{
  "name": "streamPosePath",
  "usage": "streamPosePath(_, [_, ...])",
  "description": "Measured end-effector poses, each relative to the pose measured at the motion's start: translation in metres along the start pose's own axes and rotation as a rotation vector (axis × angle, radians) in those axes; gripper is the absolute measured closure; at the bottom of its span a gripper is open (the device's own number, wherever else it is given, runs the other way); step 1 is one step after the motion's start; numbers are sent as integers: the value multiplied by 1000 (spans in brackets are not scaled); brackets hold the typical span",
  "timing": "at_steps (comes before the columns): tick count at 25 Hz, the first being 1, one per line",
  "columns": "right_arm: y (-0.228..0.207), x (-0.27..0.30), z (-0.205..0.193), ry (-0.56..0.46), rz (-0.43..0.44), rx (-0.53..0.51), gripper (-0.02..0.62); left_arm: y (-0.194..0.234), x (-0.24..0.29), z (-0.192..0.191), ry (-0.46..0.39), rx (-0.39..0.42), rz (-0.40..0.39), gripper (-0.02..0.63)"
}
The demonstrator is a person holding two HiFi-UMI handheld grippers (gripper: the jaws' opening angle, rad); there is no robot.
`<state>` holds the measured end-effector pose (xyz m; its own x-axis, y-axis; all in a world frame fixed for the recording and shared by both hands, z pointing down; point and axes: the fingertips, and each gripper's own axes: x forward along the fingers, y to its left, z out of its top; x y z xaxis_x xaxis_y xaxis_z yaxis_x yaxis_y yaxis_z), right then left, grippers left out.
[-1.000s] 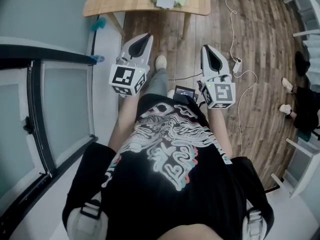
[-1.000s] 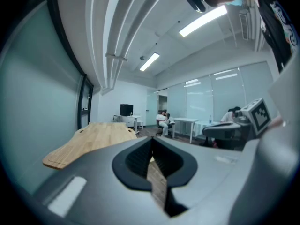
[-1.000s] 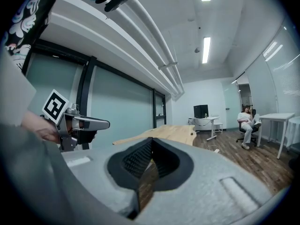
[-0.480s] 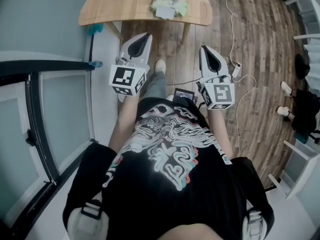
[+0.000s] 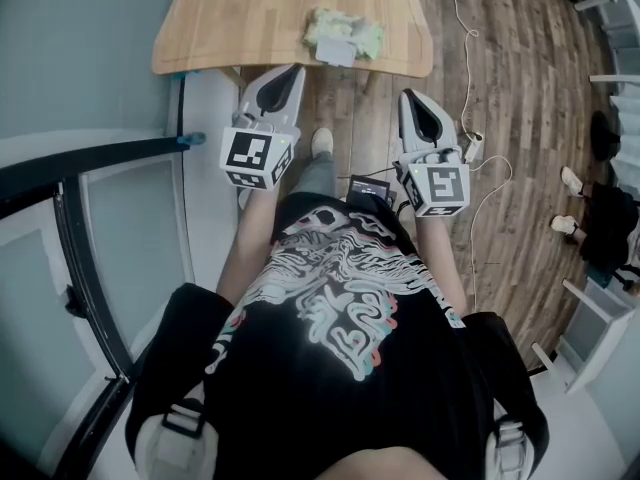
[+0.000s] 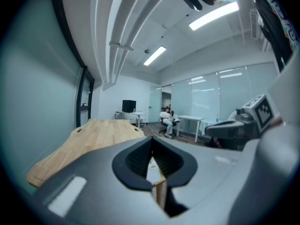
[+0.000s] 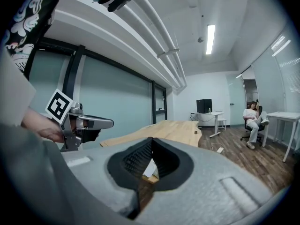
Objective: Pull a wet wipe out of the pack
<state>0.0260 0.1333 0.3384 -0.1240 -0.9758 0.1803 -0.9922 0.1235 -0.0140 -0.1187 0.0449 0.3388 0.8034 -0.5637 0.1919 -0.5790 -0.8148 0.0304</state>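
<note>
Wipe pack sits on wooden table — floor cable nearby.

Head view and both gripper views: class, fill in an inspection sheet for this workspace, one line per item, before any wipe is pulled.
Surface: light wooden table, bare apart from the pack.
Job's things: pale green and white wet wipe pack, lying near the table's near edge, untouched.
Clutter: nothing seen on the table.
Grippers: left gripper and right gripper both shut and empty, apart from the pack.
Cables: white cable with plug block lying on the brown plank floor, right of the right gripper.
Surroundings: black-framed glass partition on the left; seated person across the room.
</note>
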Motion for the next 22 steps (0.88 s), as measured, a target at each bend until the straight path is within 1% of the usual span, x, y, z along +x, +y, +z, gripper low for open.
streamPosePath(6, [-17,47,-3,38,-15,1,597,36,43,-2,18,-15,-17,618])
streamPosePath(11, [-24,84,-5,58,-13,-4,597,61,74,-4,34,-11,-39,618])
streamPosePath(22, [-29,133,-21,113,-21,5,597,97,113,-18,62,-21,-77,618])
